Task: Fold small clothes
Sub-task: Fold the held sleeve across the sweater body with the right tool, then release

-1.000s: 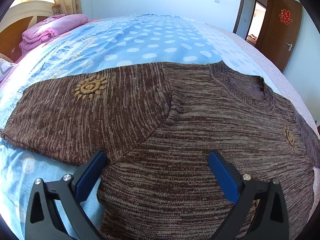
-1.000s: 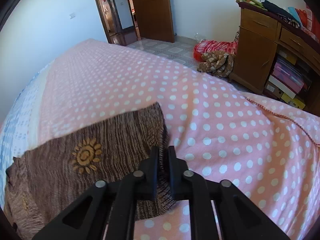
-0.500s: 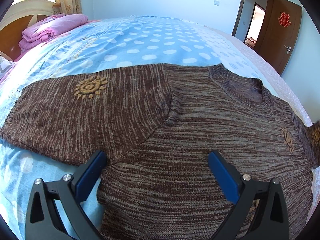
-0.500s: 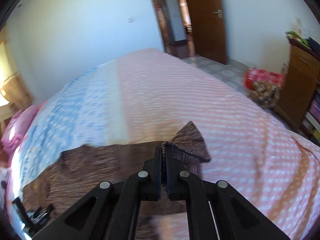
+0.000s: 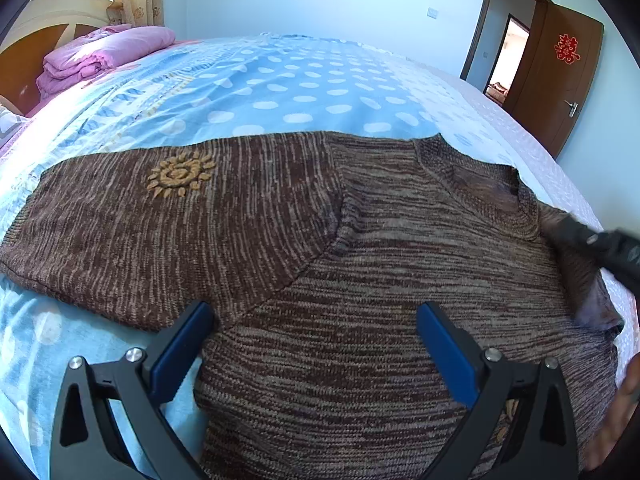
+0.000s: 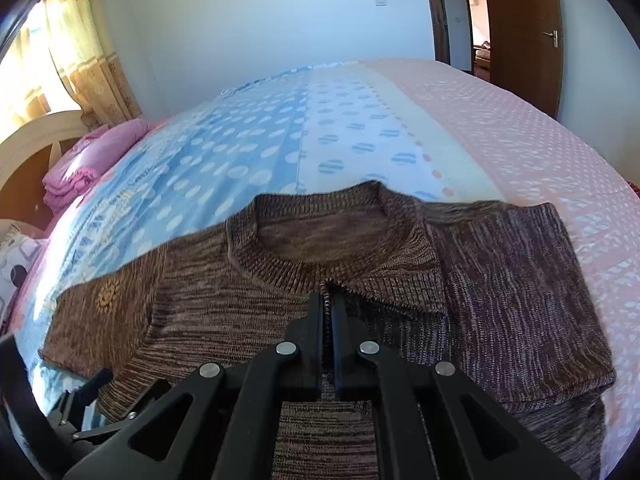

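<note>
The brown marled knit sweater (image 6: 248, 312) lay flat on the bed, neckline toward the far wall. My right gripper (image 6: 327, 304) was clenched on the cuff edge of its right sleeve (image 6: 512, 292), folded over the chest below the collar. My left gripper (image 5: 316, 332) hovered with jaws spread wide over the lower body, gripping nothing. The other sleeve, with its yellow sun motif (image 5: 180, 174), stretched sideways. Beneath was a blue and pink polka-dot bedspread (image 6: 360, 120); a folded pink quilt (image 5: 108, 52) sat by the headboard, a brown wooden door (image 6: 520, 20) beyond.
</note>
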`<state>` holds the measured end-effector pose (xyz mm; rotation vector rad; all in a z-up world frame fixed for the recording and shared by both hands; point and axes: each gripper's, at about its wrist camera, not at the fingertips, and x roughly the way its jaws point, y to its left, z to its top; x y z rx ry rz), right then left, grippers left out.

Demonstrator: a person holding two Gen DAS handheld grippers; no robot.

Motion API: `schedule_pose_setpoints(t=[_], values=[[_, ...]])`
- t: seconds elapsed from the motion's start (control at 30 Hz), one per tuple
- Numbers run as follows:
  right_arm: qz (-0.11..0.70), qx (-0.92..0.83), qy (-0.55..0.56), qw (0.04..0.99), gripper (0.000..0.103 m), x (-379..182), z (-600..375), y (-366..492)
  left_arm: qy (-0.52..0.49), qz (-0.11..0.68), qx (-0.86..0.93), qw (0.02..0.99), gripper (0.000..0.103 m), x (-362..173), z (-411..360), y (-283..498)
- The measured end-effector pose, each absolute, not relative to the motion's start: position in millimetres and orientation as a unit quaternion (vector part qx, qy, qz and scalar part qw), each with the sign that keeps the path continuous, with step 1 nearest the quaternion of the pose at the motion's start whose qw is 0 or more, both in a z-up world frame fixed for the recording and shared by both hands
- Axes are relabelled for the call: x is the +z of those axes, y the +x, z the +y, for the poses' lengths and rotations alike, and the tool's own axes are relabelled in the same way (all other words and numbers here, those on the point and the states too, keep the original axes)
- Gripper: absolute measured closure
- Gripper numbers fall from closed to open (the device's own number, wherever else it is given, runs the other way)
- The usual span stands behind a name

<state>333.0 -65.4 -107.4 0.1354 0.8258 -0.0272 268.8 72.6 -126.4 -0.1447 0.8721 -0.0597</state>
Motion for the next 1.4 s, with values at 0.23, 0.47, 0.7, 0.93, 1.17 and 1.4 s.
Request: schedule_pose_setpoints(t=[0.23, 0.47, 0.7, 0.93, 1.17, 1.4], values=[[0.408, 0.103, 0.127, 0.898, 0.089, -113, -79, 327, -0.076, 0.419, -0.032, 0.904, 0.000, -127, 73, 268], [0.351, -0.049, 0.096, 0.930, 0.089, -88, -138, 286, -0.076, 0.418, -0.032, 0.905, 0.000, -126, 73, 268], [0.421, -0.083, 0.047, 0.902, 0.089, -128, -107, 330, -0.075, 0.419, -0.031, 0.904, 0.000, -126, 73, 268], [0.432, 0.050, 0.055, 0.899, 0.089, -129, -64, 383, -0.077, 0.418, -0.032, 0.905, 0.000, -126, 74, 268], [0.427, 0.066, 0.141, 0.891, 0.089, -127, -100, 333, -0.079, 0.417, -0.032, 0.905, 0.000, -126, 74, 268], [0.436, 0.070, 0.066, 0.895, 0.080, -127, -80, 299, -0.077, 0.417, -0.031, 0.905, 0.000, -126, 74, 268]])
